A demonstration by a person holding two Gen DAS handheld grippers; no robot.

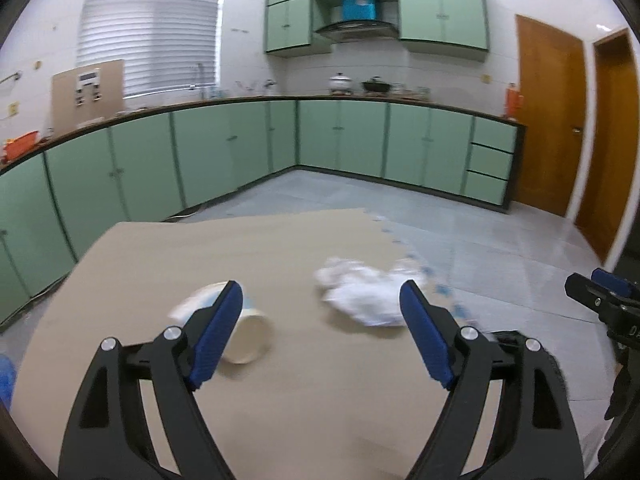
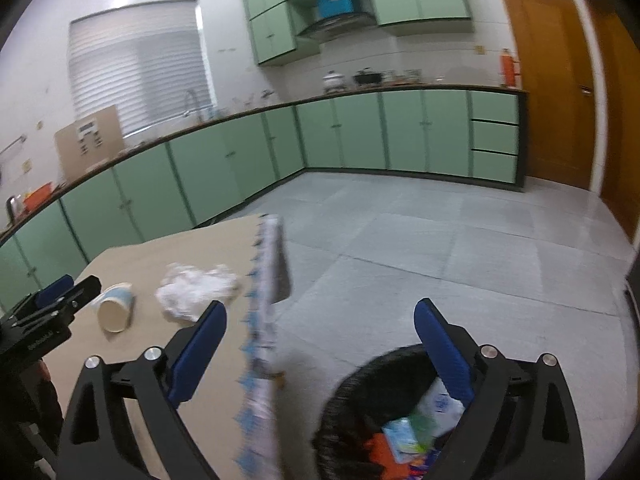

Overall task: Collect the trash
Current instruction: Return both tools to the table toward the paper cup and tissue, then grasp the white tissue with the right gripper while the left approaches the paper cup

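Note:
A paper cup [image 1: 244, 336] lies on its side on the brown table [image 1: 280, 400], its mouth facing me. A crumpled white tissue [image 1: 360, 292] lies to its right, near the table's edge. My left gripper [image 1: 322, 294] hovers open over the table; its left finger hides part of the cup, and nothing is between the pads. My right gripper [image 2: 320, 310] stands open above a black trash bin [image 2: 360, 392] that holds several packets [image 2: 420, 424]. The right wrist view also shows the cup [image 2: 116, 308], the tissue [image 2: 196, 288] and the left gripper [image 2: 78, 284].
A white cloth edge with blue trim [image 2: 264, 320] hangs off the table's right side beside the bin. Green cabinets [image 1: 224, 152] line the far walls, and grey floor [image 2: 420, 240] lies beyond. Wooden doors [image 1: 548, 112] stand at the right. The right gripper [image 1: 592, 282] shows at the picture's edge.

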